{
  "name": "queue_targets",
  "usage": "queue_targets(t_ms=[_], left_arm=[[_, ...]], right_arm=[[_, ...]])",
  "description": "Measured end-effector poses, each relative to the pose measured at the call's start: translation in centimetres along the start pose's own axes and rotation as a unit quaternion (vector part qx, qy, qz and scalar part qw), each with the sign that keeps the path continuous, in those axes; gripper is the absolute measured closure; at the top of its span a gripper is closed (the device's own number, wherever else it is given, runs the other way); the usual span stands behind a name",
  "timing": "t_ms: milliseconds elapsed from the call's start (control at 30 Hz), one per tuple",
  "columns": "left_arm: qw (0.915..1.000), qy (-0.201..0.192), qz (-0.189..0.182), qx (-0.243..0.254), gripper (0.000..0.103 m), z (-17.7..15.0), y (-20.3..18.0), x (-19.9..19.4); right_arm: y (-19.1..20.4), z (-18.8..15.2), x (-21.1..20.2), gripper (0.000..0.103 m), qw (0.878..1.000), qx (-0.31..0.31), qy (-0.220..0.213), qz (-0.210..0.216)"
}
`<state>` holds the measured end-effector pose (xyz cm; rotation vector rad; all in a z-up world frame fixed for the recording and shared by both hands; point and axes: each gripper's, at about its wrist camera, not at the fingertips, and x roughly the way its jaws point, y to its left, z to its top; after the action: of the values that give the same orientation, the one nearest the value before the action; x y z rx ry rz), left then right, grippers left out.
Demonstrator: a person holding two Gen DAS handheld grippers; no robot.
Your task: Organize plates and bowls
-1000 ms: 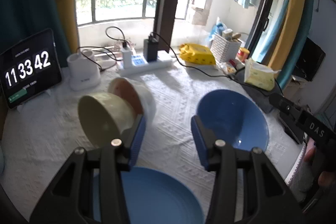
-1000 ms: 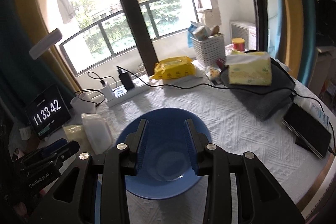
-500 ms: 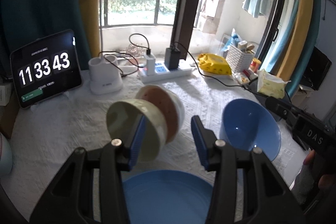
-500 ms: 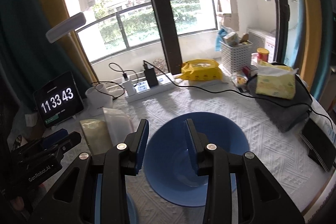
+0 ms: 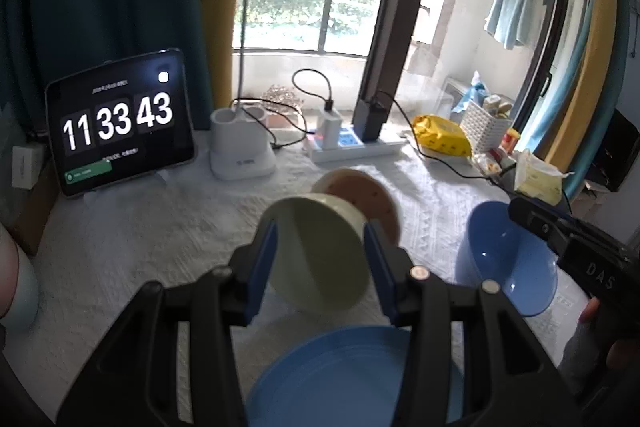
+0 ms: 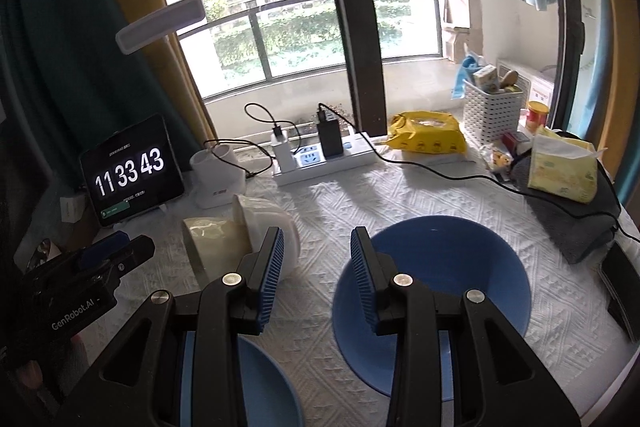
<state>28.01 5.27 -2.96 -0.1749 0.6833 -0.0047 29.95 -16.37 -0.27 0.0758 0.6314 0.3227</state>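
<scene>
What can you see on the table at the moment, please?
cream bowl: one, cream, on its side, mid-table
white bowl: one, white outside, reddish inside, on its side just behind the cream bowl
blue bowl: one, blue, upright, right
blue plate: one, blue, near edge
tablet clock: one, black, back left
desk lamp: one, white, beside the tablet clock
power strip: one, white, back centre
yellow pack: one, back right
basket: one, white, back right
left hand-held gripper: one, black, blue pads, open, facing the cream bowl
right hand-held gripper: one, black, blue pads, open, empty
</scene>
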Motion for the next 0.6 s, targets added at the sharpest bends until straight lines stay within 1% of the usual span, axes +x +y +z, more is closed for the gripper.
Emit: queue_targets(t_ms=[333, 600], left_arm=[[0.9998, 0.005, 0.011, -0.018, 0.056, -0.6, 3.0, 0.4], [0.9991, 0.016, 0.021, -0.034, 0.056, -1.2, 5.8, 1.3]], right_arm=[[2.0, 0.0, 1.6, 0.066, 1.000, -0.009, 0.015, 0.011], [5.0, -0.4, 2.9, 0.066, 0.999, -0.033, 0.030, 0.029]])
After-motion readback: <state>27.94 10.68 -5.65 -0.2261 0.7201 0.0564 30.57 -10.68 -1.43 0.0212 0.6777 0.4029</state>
